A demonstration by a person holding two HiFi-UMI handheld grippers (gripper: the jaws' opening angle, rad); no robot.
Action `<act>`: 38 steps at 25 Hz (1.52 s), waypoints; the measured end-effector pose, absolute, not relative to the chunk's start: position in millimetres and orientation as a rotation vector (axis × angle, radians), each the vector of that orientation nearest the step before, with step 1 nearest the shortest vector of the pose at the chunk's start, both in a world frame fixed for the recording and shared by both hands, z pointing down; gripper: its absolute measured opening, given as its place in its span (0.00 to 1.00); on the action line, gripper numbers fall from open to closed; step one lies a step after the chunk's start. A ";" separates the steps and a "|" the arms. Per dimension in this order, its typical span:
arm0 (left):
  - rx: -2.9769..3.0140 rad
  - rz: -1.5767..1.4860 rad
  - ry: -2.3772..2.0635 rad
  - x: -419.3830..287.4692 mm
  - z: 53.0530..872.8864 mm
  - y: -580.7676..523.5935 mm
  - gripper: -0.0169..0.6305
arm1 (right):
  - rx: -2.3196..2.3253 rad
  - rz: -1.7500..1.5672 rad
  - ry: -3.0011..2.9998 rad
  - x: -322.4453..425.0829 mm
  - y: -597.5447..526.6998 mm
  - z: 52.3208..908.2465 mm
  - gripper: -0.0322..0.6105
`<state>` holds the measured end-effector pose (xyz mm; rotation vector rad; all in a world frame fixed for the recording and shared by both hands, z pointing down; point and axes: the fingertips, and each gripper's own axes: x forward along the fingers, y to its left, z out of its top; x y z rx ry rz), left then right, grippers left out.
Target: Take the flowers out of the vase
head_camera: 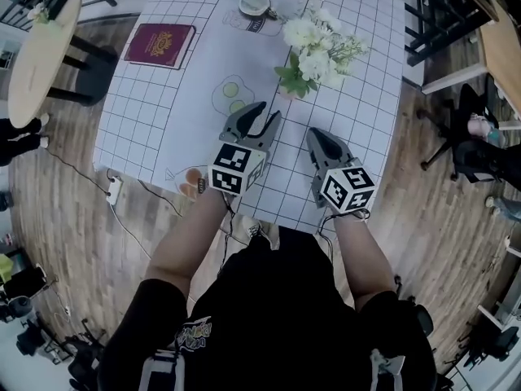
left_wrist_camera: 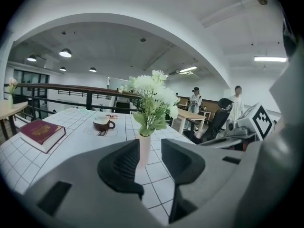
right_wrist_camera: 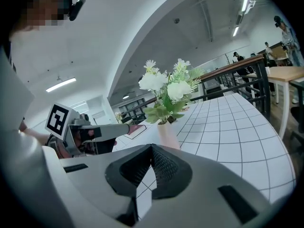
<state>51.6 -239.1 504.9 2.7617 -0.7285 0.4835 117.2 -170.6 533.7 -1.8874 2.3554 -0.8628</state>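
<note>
black shirt (head_camera: 277, 316) lowest in the head view, then both tongs above the near edge of the gridded tablecloth (head_camera: 163, 112): left gripper (head_camera: 269, 110) with jaws apart and nothing between, right gripper (head_camera: 314, 133) with jaws pressed together, empty. beyond their tips and apart from them, slim pale vase (left_wrist_camera: 144, 145) standing upright, long axis vertical. white flowers (left_wrist_camera: 151, 96) with green leaves spreading upward from its mouth, stems inside.

Surface (head_camera: 163, 112): white cloth with a dark grid, under my jaws and running on ahead.
Vase (left_wrist_camera: 145, 146): upright, holding white flowers (head_camera: 313, 47), straight ahead of both jaws, untouched.
Cup (head_camera: 255, 5): beyond the vase, slightly left.
Book (head_camera: 159, 45): maroon, closed, flat, well ahead-left of my left jaws.
</note>
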 end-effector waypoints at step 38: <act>2.958 0.558 -0.664 151.5 524.9 -302.3 0.48 | -1.890 -0.553 2.737 121.3 -285.1 606.0 0.46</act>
